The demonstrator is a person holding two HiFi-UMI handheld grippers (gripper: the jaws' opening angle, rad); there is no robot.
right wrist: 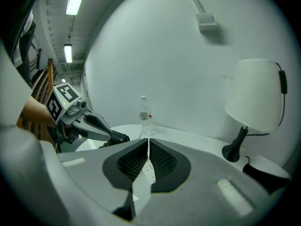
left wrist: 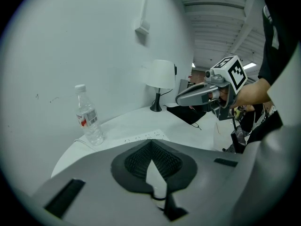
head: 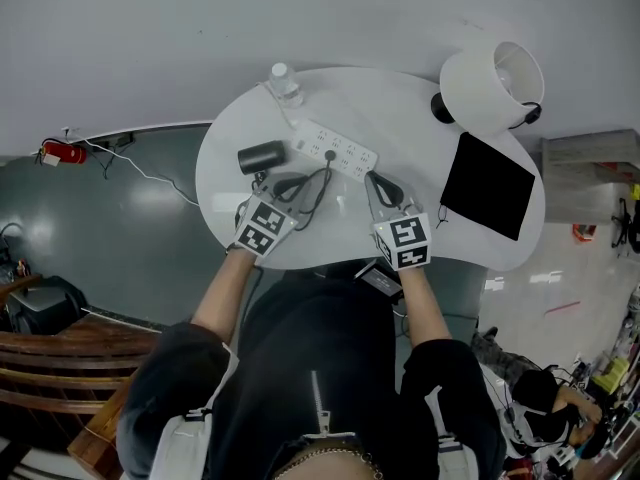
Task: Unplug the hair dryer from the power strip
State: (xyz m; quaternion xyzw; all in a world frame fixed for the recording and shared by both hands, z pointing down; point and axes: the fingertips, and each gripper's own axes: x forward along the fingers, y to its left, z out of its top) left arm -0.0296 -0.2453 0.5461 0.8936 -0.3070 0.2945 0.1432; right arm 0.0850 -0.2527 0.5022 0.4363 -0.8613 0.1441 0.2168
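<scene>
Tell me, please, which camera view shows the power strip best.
The head view: the whole power strip shows from above, with a black plug in it. The left gripper view shows only its far edge, and the right gripper view only a narrow sliver.

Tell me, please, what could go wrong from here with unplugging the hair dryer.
The power strip seems to lie loose, so pulling the plug may lift it or knock the bottle. The cord loops by the shut left tool and could snag, dragging the hair dryer.

Table (head: 400,108): pwr strip (head: 337,151) ctr | bottle (head: 284,83) behind it | dryer (head: 262,156) just left | lamp (head: 490,85), pad (head: 487,185) right
</scene>
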